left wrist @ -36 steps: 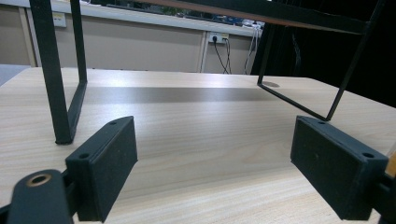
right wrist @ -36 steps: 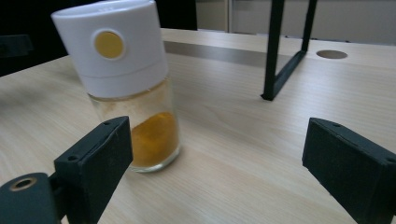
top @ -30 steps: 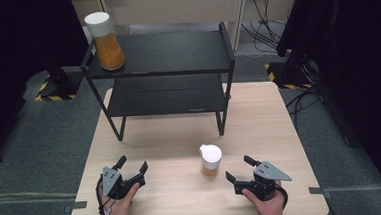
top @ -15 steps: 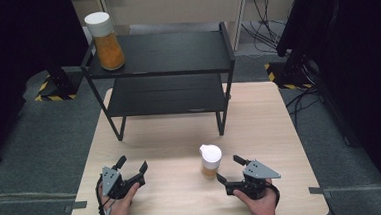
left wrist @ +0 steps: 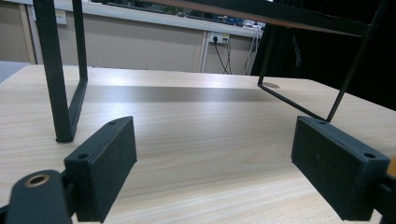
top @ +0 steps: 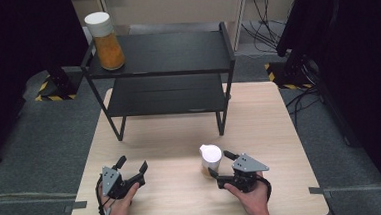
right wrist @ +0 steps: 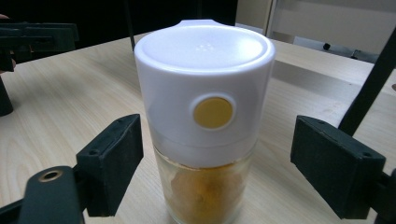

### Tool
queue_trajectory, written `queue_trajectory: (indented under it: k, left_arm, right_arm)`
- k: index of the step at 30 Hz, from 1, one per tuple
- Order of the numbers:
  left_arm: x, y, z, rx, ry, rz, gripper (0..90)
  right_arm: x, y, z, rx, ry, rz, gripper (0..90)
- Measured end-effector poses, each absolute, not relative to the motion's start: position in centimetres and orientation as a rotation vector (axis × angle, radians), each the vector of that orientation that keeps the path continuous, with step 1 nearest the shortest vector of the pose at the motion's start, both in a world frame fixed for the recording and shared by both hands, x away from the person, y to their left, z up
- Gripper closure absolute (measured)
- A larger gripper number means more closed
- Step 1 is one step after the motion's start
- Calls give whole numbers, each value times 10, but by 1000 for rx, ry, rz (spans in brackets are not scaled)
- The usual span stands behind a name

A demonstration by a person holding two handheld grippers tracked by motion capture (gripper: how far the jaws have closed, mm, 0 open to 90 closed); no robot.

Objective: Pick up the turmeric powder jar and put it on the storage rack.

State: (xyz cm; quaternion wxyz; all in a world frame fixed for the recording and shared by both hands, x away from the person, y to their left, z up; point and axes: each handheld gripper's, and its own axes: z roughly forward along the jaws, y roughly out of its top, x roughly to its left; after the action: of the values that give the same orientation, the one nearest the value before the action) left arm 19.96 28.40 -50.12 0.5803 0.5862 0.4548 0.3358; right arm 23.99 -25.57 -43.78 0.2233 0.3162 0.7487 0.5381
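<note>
A small glass jar (top: 210, 159) with a white cap and yellow-orange contents stands upright on the wooden table (top: 259, 123), right of centre near the front. My right gripper (top: 219, 164) has one jaw on each side of the jar. In the right gripper view the jar (right wrist: 205, 116) stands between the two black pads (right wrist: 112, 163) with a gap on each side. The right gripper (right wrist: 217, 154) has just been closing its jaws. My left gripper (top: 132, 163) rests open at the front left; its view (left wrist: 215, 154) has bare table between the pads.
A black two-tier rack (top: 175, 58) stands at the back of the table. A tall white-capped jar of orange contents (top: 105, 40) sits on the left end of its top shelf. The rack's legs (left wrist: 58, 84) rise ahead of the left gripper.
My right gripper has moved left to the small jar and its jaws have narrowed around it. The left gripper has stayed put.
</note>
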Motion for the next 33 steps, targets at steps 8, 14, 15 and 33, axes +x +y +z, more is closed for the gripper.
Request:
queue_trajectory:
  k: [8,14,15,33]
  left_arm:
    - [200,284,-501,1368,1064,783,134]
    - [199,284,-502,1369,1062,787,134]
    - [199,284,-501,1370,1062,786,134]
    - [200,284,-501,1373,1060,785,134]
  right_arm:
    - [247,-250,-439,877,2083,1480,222]
    - [251,-246,-438,861,2097,1484,251]
    - [252,-246,-438,861,2097,1486,258]
    - [252,-241,-439,843,2096,1466,302]
